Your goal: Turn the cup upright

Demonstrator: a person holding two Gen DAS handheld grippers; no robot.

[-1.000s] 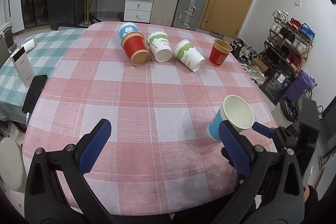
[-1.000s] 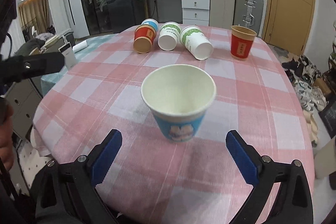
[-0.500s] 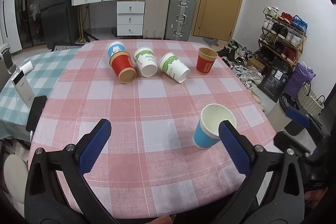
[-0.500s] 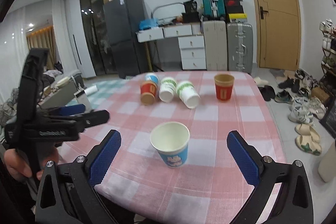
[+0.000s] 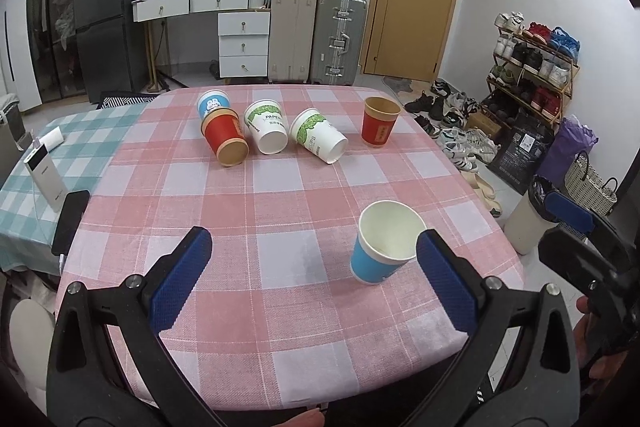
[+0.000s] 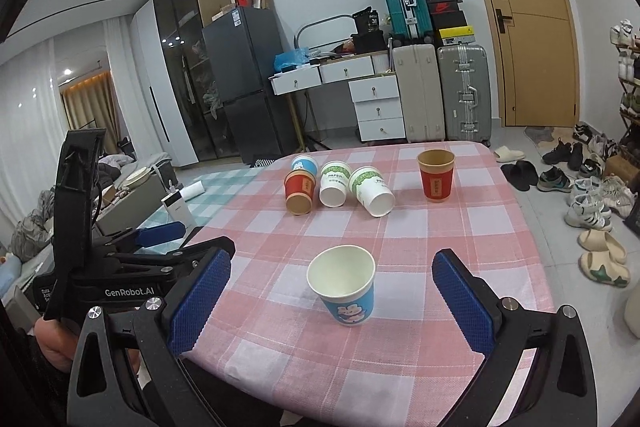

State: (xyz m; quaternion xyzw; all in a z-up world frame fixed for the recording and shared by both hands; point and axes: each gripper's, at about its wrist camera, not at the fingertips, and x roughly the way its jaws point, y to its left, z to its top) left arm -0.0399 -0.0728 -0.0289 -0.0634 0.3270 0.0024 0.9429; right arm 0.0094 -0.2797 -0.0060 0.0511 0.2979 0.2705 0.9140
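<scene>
While the blue cup (image 6: 347,292) stands upright near the front of the pink checked table (image 6: 436,239), we hold both the left gripper (image 5: 314,285) and right gripper (image 6: 332,301) spread wide and empty. We read "PAPER" on a tipped white cup (image 5: 267,132) and "GenRobot.AI" on the left gripper's body.

Upright blue cup (image 5: 383,247) beyond wide-open left hand-held gripper (image 5: 316,271).

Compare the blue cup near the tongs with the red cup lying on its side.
The blue cup stands upright, mouth up; the lying red cup rests on its side, mouth toward the camera. The blue cup stands alone near the table's front; the red one lies in the far row, against another blue cup. The blue cup is white inside, the red one brown. Both are empty paper cups.
</scene>
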